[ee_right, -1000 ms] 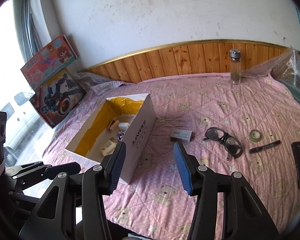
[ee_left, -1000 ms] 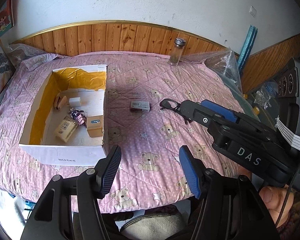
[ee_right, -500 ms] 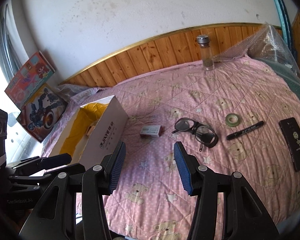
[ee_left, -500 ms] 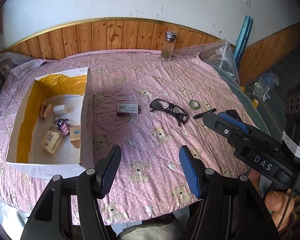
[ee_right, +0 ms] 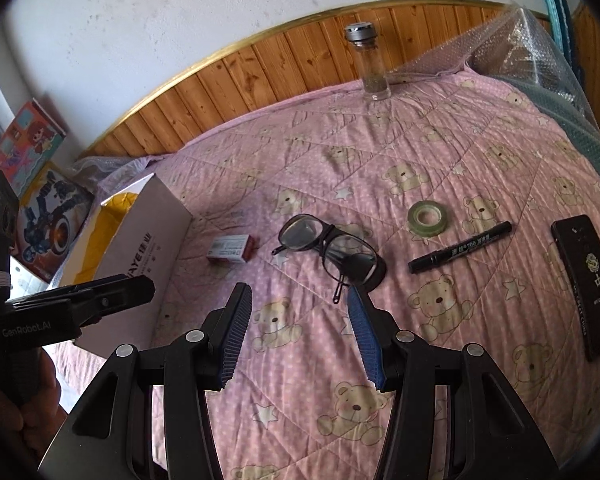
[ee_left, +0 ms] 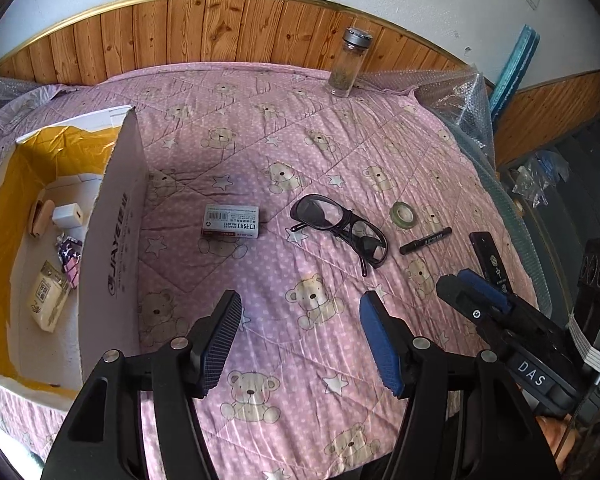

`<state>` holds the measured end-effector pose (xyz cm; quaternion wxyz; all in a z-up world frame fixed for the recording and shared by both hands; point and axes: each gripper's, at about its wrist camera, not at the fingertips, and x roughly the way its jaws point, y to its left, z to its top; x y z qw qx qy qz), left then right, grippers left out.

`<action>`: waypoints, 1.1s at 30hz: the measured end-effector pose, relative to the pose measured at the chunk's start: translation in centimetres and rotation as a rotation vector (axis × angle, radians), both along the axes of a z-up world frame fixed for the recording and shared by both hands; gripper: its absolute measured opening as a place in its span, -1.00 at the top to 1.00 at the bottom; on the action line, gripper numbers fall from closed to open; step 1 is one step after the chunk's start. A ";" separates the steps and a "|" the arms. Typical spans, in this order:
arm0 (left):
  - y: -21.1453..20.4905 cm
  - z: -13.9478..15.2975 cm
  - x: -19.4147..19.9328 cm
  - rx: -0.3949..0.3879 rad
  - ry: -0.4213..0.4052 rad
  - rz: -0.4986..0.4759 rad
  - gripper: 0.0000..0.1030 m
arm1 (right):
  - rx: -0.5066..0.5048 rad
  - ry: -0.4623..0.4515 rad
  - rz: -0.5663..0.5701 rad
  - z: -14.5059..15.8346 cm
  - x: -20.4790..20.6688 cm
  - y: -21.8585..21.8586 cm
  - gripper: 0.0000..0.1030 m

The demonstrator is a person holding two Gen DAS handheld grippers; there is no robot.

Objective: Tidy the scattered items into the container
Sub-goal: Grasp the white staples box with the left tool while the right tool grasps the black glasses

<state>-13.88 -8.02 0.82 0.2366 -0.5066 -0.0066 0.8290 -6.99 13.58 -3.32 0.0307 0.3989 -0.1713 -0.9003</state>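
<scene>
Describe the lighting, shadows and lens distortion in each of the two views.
Left wrist view: soft daylight, the box casts a faint shadow onto the quilt, and the fisheye bows the wood panelling into an arc, with black corners. Right wrist view: bright glare at the left edge, the glasses cast a dark shadow, and the panelling curves likewise; both views are sharp.

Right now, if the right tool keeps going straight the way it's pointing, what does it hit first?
Most likely the pink quilt just short of the glasses. The right tool is open and aimed slightly left of them; a shallower line would meet the glasses first. Depth is unclear.
</scene>
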 end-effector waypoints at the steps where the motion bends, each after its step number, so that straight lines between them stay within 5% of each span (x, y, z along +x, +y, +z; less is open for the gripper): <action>1: 0.4 -0.4 -0.6 -0.001 -0.009 0.003 -0.26 | 0.007 -0.007 0.006 -0.3 -0.5 0.2 -0.04; 14: 2.5 -8.8 -10.0 -0.072 -0.104 0.180 -0.29 | 0.205 -0.076 0.236 -4.7 -9.1 -0.9 -0.15; 21: 2.8 -12.1 -12.6 -0.103 -0.088 0.174 -0.31 | 0.293 -0.168 0.373 -8.2 -13.9 -1.9 -0.18; 27: 3.8 -12.7 -13.6 -0.168 -0.008 0.133 -0.42 | 0.288 -0.234 0.410 -10.7 -16.4 -1.8 -0.23; 33: 1.6 -13.0 -14.9 -0.107 -0.010 0.171 -0.42 | 0.212 -0.196 0.351 -10.5 -16.1 -0.6 -0.12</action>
